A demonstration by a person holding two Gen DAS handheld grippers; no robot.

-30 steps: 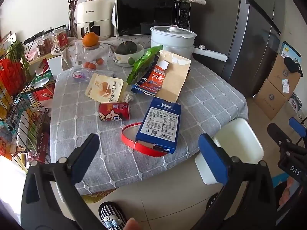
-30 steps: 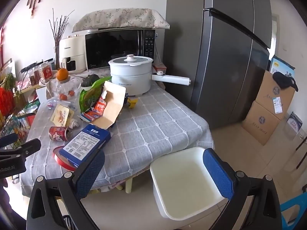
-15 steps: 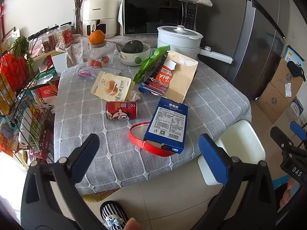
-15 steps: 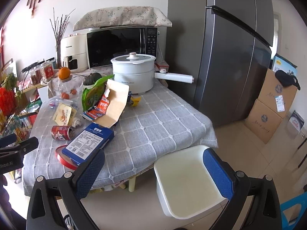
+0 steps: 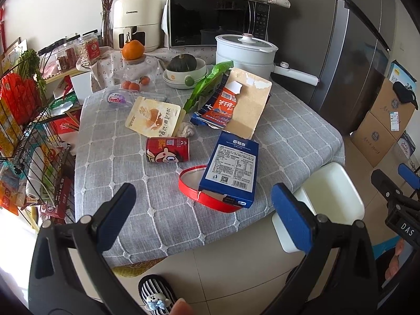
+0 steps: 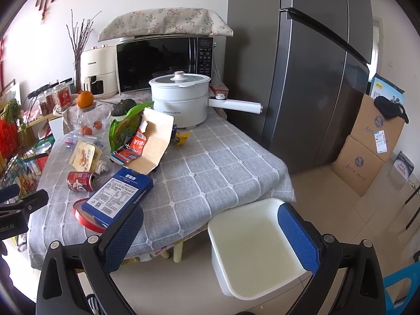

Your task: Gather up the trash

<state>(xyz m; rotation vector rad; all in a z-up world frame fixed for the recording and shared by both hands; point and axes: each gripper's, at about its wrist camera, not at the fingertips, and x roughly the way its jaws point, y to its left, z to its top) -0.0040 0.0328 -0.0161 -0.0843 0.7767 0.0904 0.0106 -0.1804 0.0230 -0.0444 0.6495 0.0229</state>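
Trash lies on the grey checked table: a blue box on a red round lid, a red can on its side, a yellow snack pouch, a torn cardboard carton and a green bag. A white bin stands on the floor by the table's near right corner. My left gripper is open and empty, before the table's front edge. My right gripper is open and empty, above the bin's left side.
A white pot, a microwave, a bowl with a squash and jars stand at the table's back. A wire rack is left, a fridge and cardboard boxes right.
Both grippers have moved closer to the table. Both stay open; nothing on the table has moved.
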